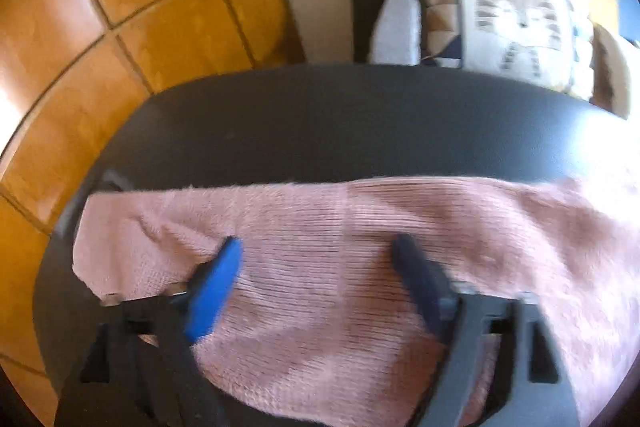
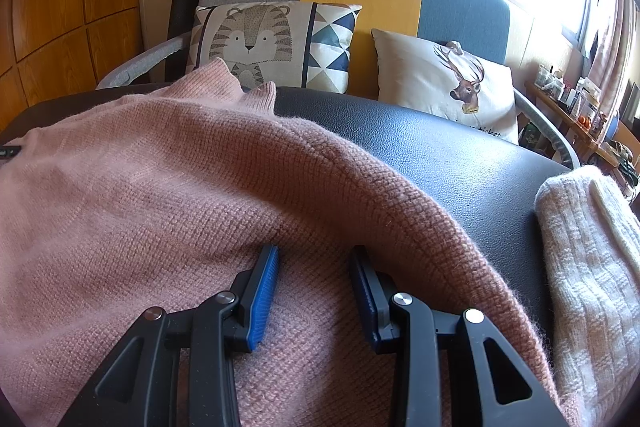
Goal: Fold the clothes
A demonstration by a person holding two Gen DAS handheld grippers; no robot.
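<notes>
A pink knit sweater (image 2: 168,195) lies spread over the black desk (image 2: 460,155). The left tool (image 1: 316,247) hangs over the sweater's ribbed edge with its jaws spread wide, nothing pinched between them. The right tool (image 2: 314,255) sits low on the sweater; its jaws stand partly apart over a raised fold, and whether they pinch it cannot be told. A cream knit garment (image 2: 592,267) lies just beside the sweater.
</notes>
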